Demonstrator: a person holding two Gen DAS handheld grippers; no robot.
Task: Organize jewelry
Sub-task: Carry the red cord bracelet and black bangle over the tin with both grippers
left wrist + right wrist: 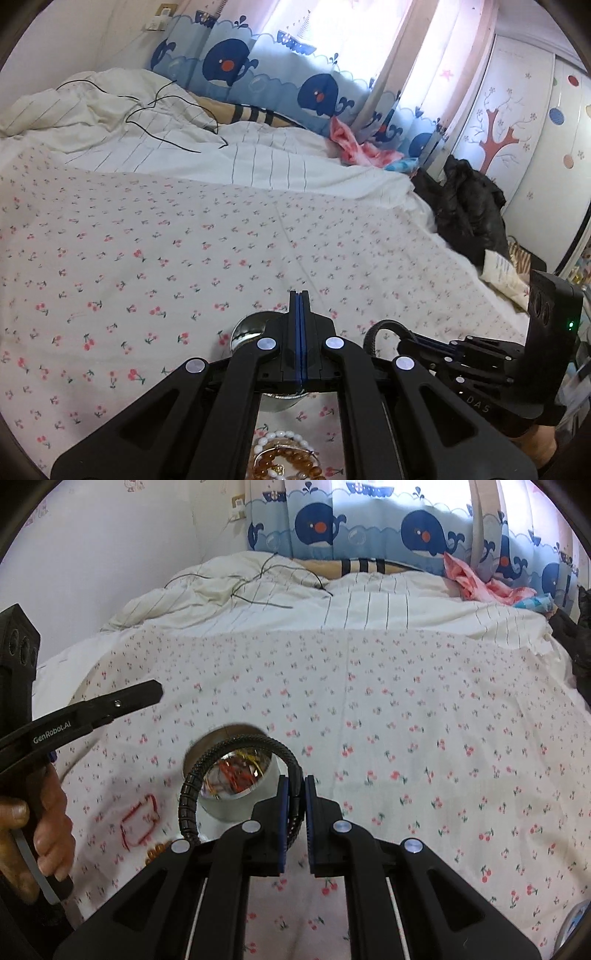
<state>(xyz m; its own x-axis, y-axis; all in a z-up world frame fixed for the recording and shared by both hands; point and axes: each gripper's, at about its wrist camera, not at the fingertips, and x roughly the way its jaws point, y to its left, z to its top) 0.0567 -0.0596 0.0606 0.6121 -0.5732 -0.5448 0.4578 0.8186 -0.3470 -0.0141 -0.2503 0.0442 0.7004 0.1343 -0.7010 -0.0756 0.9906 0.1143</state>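
Right gripper (295, 794) is pinching a black segmented bracelet (236, 746), pads clamped on one side of the loop w/ the rest arcing up and left over a shiny round metal tin (236, 805). Bracelet hangs right above the tin's mouth, can't tell if it touches the rim. Inside the tin there's a reflection or contents in red/gold, too blurry to say which.

Left gripper (300, 295) has its fingers pressed together, blue pads flush, nothing between them afaict. Its linkage covers most of the tin (251, 328) in the left wrist view, only a curved sliver shows on the left side. Below the left gripper's body sits a pile of bead bracelets (284, 454), white beads + amber ones, on the bedsheet.

Everything's on a cherry-print sheet (147, 240). Just left of the tin in the right view there's a red bracelet (138, 821) lying flat on the sheet, and a few amber beads (155, 853) peeking out by the gripper arm. Left hand (40, 834) is visible gripping its handle at the edge.

Further back: striped white duvet (369, 605) w/ a thin black cable (155, 110) across it, whale curtain (369, 520), pink cloth (354, 144), black jacket (469, 206) off the bed's right side.
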